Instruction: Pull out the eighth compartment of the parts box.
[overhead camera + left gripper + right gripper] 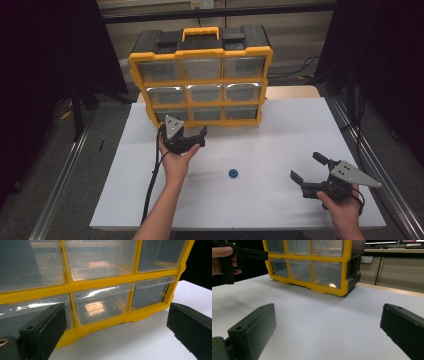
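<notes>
A yellow drawer cabinet (201,80) with clear drawers stands at the 12 o'clock edge of the white surface (280,135). The left gripper (184,134) hovers just in front of the cabinet's bottom row, its fingers (45,327) wide apart and empty. A small blue disc (233,173) lies near the surface's middle. At 4 o'clock the right gripper (306,169) is held low, fingers (253,327) apart, empty

No text, label or number can be read anywhere. The yellow drawer cabinet (201,75) bears no legible brand — its clear drawer fronts are unmarked.
</notes>
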A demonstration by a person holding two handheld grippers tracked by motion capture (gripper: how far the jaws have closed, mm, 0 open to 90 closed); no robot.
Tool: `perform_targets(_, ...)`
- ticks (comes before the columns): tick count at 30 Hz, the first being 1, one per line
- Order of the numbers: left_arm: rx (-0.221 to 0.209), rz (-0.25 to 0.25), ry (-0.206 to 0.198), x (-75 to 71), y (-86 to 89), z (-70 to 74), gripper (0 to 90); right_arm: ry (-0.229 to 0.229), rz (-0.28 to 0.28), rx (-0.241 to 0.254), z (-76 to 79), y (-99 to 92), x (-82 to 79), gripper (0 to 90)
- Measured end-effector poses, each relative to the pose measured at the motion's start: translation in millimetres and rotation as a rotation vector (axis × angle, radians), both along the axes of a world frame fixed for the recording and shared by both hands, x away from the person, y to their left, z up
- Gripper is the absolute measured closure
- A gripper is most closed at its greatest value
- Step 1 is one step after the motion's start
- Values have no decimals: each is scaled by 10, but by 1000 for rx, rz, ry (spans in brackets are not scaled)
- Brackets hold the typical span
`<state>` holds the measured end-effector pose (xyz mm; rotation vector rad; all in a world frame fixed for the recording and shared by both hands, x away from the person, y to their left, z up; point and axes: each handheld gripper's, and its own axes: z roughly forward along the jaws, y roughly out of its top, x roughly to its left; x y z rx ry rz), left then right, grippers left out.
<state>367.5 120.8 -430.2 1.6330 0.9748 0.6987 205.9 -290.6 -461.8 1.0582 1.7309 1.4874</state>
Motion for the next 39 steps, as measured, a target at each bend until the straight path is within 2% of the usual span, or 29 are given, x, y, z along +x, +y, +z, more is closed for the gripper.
perform_targets(2, -13, 2, 0, 28, -25, -29, 28, -3, -6, 0, 0, -5, -1, 0)
perform_targets(6, -10, 22, 7, 57, -61, -57, 28, -1, -3, 4, 0, -14, 0, 0)
perform_targets(7, 6, 17, 1, 77, -69, -65, 29, -6, -4, 2, 1, -17, -1, 0)
perform_targets(9, -1, 28, 1, 92, -101, -79, 30, -9, -5, 0, 2, -19, 1, 0)
perform_targets(11, 15, 30, -7, 124, -121, -80, 31, -7, -5, 1, 2, -19, -2, 0)
perform_targets(14, -7, 34, -13, 142, -144, -84, 33, -8, -8, 2, 4, -15, -5, 0)
perform_targets(15, 0, 34, -9, 152, -144, -80, 33, -9, -7, 2, 5, -15, -5, 0)
perform_targets(16, -12, 53, -14, 163, -168, -83, 33, -13, -6, -1, 5, -17, -3, 0)
perform_targets(18, -3, 49, -12, 178, -173, -88, 33, -10, -4, 1, 5, -19, -6, 0)
perform_targets(19, 17, 56, -10, 176, -180, -87, 34, -10, -4, 1, 6, -20, -6, 0)
perform_targets(22, 16, 41, -17, 204, -199, -111, 36, -8, -3, 2, 7, -21, -8, 0)
perform_targets(23, 2, 57, -15, 205, -218, -120, 36, -9, -4, 2, 7, -21, -8, 0)
perform_targets(24, 14, 46, -12, 215, -212, -125, 37, -12, -1, 2, 6, -22, -7, 0)
perform_targets(26, 11, 60, -12, 222, -235, -138, 37, -10, -1, 1, 9, -21, -10, 0)
perform_targets(27, -5, 60, -16, 231, -246, -145, 37, -8, -1, 3, 9, -22, -10, 0)
perform_targets(30, -7, 59, -17, 252, -277, -152, 46, -10, -3, 7, 11, -23, -14, 0)
perform_targets(31, -19, 64, -19, 254, -301, -153, 46, -13, -3, 6, 14, -27, -14, 0)
perform_targets(33, 3, 67, -16, 264, -316, -146, 49, -11, -3, 7, 19, -30, -18, 0)
perform_targets(36, -6, 62, -18, 283, -337, -149, 51, -16, -2, 8, 23, -35, -20, 0)
perform_targets(38, 6, 80, -17, 293, -368, -143, 52, -20, 0, 6, 21, -34, -19, 0)
perform_targets(39, -5, 81, -16, 300, -379, -144, 51, -20, -1, 5, 21, -35, -19, 0)
